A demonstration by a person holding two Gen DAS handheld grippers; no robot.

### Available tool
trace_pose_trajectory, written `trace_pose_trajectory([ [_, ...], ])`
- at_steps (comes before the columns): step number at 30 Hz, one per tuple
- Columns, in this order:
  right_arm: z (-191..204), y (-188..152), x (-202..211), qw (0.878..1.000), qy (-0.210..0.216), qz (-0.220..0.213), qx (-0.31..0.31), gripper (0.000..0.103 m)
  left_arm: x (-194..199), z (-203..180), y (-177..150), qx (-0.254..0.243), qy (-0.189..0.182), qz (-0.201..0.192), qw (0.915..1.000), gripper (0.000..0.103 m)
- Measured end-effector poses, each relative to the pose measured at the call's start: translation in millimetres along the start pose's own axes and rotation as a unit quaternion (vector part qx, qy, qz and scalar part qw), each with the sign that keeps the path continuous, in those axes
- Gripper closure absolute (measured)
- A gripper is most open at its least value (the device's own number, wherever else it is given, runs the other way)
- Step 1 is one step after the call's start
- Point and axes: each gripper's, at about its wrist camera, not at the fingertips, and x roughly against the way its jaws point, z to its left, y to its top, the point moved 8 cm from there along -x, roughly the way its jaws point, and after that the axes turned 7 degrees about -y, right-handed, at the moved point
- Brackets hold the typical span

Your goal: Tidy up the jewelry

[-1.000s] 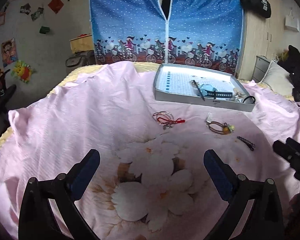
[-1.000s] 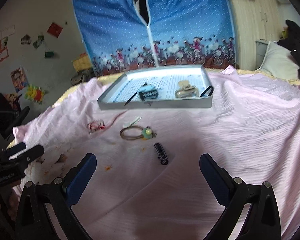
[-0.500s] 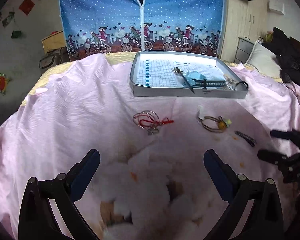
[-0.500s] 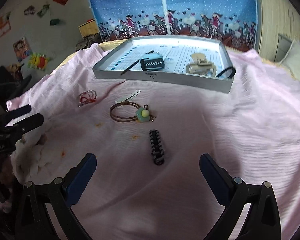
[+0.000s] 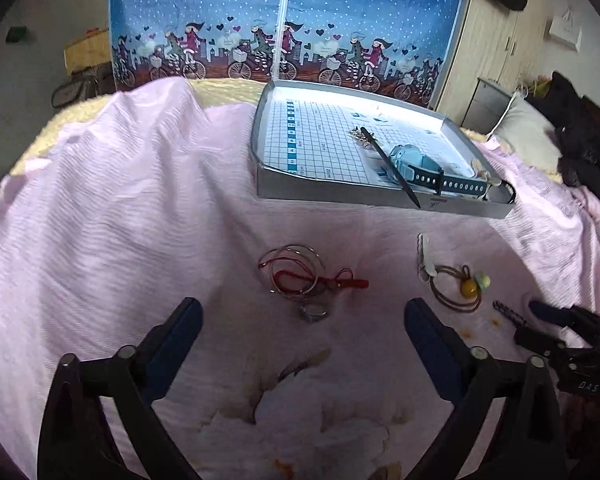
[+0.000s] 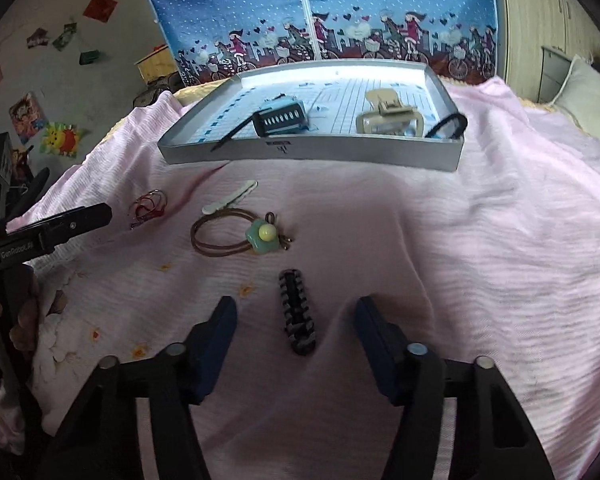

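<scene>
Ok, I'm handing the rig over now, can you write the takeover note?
Right gripper: open, straddling the black-and-grey braided hair clip on the pink bedsheet, not yet closed.
Left gripper: open, empty, near the tangle of red cord and wire bangles.
Done: blue-strapped watch, black stick, beige claw clip and black hair tie lie in the grey tray.
Left: braided clip, brown hair tie with green flower, white clip, red tangle.

Two low wrist views facing the tray (image 5: 364, 194), sharing the pink bedspread (image 6: 480, 240).
</scene>
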Motion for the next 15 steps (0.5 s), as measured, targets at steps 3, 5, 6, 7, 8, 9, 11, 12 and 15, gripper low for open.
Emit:
trace_pose_trajectory([
  [3,0.1,-2.4,-1.3,1.0,0.007,0.005,-0.007,0.059,-4.7,6.0,-1.0,0.017,-0.026,0.01,0.9995,0.035],
  [5,1.9,-2.6,-1.9,1.0,0.012,0.007,-0.006,0.063,-8.9,8.1,-2.6,0.026,-0.041,0.022,0.9986,0.054],
  [6,3.1,-3.3,-2.1,1.0,0.015,0.007,-0.005,0.066,-10.8,8.9,-3.3,0.029,-0.048,0.027,0.9981,0.058],
  [7,4.7,-3.9,-2.6,1.0,0.018,0.008,-0.004,0.067,-12.3,9.4,-3.6,0.031,-0.054,0.031,0.9976,0.066],
  [8,6.7,-4.4,-3.4,1.0,0.021,0.01,-0.002,0.069,-13.1,8.8,-3.5,0.032,-0.059,0.034,0.9972,0.075],
  [9,8.4,-4.6,-4.5,1.0,0.022,0.01,0.0,0.071,-14.7,8.1,-3.8,0.032,-0.063,0.038,0.9968,0.078],
  [11,12.7,-4.5,-7.4,1.0,0.029,0.012,0.002,0.076,-20.0,6.5,-6.4,0.029,-0.061,0.054,0.9962,0.081],
  [12,15.0,-3.9,-9.8,0.999,0.032,0.014,0.002,0.077,-23.3,6.6,-8.1,0.028,-0.058,0.066,0.9958,0.081],
  [15,21.8,-0.4,-17.2,0.999,0.042,0.015,0.004,0.082,-34.6,8.4,-12.0,0.029,-0.05,0.098,0.9935,0.081],
])
